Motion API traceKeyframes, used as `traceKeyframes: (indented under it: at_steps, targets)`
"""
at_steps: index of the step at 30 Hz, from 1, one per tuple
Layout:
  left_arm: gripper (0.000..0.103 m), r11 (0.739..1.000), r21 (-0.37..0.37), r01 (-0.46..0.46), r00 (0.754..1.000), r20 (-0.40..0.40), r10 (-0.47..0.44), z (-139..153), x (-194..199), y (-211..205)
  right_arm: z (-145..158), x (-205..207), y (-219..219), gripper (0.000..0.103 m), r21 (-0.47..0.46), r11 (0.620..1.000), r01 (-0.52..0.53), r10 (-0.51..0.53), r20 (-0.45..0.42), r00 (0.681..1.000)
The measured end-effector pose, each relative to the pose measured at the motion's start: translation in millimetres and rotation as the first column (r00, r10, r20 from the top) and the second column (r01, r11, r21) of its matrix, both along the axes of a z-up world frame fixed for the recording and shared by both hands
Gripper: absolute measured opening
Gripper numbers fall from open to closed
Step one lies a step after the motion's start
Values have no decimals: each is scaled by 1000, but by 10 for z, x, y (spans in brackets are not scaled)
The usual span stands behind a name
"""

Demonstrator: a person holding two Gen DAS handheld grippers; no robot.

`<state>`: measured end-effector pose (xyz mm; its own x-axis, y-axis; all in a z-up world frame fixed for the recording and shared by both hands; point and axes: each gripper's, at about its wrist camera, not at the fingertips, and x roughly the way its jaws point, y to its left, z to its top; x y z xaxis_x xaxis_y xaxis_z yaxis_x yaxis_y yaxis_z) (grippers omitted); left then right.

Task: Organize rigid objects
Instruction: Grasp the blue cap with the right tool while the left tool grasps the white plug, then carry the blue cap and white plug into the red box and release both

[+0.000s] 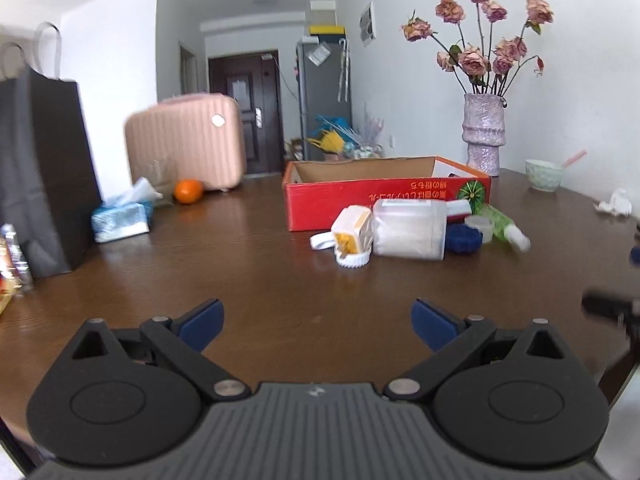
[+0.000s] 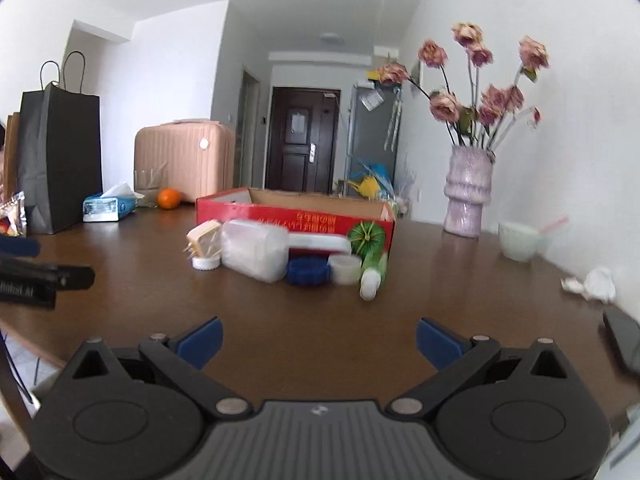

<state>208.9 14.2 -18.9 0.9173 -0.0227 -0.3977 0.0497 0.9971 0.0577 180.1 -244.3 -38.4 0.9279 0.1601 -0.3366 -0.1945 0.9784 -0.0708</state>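
Our table (image 1: 248,280) holds the red box (image 1: 360,204), open-topped, straight ahead. The clutter lies just before it: the jar (image 1: 408,234) on its side, long axis crosswise. Our left gripper (image 1: 318,322) and right gripper (image 2: 319,340) both gape empty, about equally distant.

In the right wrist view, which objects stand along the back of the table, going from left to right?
Black paper bag → tissue pack → orange → red cardboard box → pink vase with dried roses → pale green bowl → crumpled tissue.
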Motion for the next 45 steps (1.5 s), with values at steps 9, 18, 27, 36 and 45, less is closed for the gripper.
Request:
traceKeyframes:
  at_steps: [9,18,27,36,45]
  targets:
    - [75,988,9,154,978,-142,-151,73,1418,-83,132,1152,18,81,42,996,-80,85,-139,987]
    - [55,970,-22,241,948,-208,-240,-103,1965,-52,-89,2081,264,65,8,998,-70,69,-267,961]
    - [32,966,-86,244,949,-185,-256,-79,1924,-6,-161,2257,321,53,-3,998,-69,65,-289,955]
    - [32,981,-109,158,980,-105,-170,271,1304,132,44,1816,172,53,39,998,-57,65,-240,969]
    - [32,986,-110,123,991,-37,-128,573,399,62,262,991,-47,53,109,993,-51,68,-162,985]
